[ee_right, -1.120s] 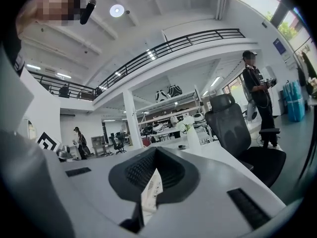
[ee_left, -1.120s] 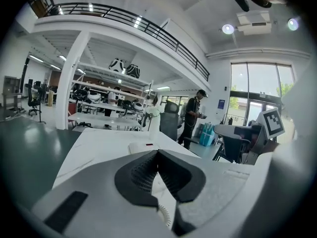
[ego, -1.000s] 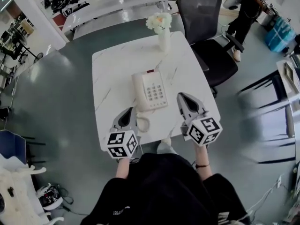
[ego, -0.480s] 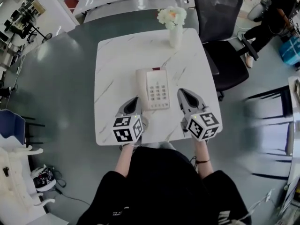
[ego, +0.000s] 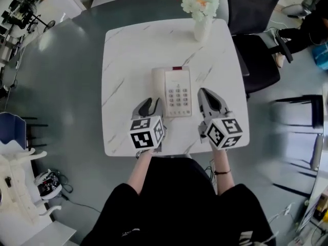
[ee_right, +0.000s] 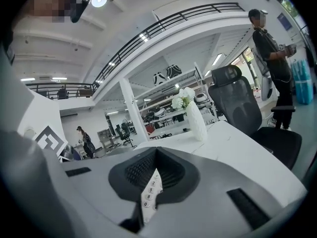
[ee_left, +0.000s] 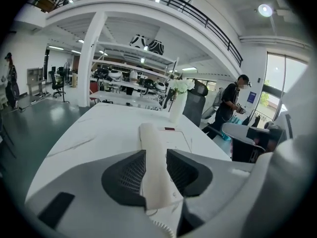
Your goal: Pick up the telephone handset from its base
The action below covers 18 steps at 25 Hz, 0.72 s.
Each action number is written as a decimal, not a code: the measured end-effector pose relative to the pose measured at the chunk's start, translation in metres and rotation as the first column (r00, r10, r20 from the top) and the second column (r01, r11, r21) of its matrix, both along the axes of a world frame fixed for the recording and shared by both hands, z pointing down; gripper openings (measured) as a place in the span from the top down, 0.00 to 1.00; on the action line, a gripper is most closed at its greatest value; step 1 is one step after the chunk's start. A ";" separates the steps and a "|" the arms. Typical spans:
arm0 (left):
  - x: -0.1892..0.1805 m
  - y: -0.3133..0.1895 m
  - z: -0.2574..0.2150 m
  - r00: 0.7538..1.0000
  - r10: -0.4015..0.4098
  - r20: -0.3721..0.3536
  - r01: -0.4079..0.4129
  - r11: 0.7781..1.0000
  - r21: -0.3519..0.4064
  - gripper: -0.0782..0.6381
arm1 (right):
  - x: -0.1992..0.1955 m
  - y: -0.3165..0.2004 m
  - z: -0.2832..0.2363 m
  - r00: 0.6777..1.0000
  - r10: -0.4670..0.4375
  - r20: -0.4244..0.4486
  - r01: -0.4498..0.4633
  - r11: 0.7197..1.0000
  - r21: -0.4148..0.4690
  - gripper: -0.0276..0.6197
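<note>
Seeing the handset (ee_left: pixel 153 148) lying lengthwise away from me on the left of its base (ego: pixel 178 93), I have the left gripper (ego: pixel 151 103), jaws just opened, straddling its near end unclamped, and the right gripper (ego: pixel 205 92) closed beside the keypad.

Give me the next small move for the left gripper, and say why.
Probably ease the left gripper slightly forward along the handset, then close. Its jaws have just been opening and now straddle the handset's near end without seeming to press it, and the handset lies on its base. The right gripper is shut beside the base, out of the way.
</note>
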State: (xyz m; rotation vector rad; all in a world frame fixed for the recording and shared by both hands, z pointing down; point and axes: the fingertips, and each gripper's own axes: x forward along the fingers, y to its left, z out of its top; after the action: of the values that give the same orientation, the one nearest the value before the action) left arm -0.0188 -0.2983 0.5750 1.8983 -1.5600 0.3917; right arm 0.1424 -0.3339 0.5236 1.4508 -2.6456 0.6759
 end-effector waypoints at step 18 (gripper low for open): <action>0.010 -0.039 0.051 1.000 -0.017 0.000 0.017 0.988 -0.152 0.51 | -0.002 -0.024 0.031 1.000 0.022 0.000 -0.022 0.998 -0.063 0.97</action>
State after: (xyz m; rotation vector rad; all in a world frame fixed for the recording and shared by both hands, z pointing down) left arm -0.0090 -0.3376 0.6261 1.7672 -1.5011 0.4877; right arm 0.1404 -0.3574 0.5550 1.4656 -2.5876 0.7543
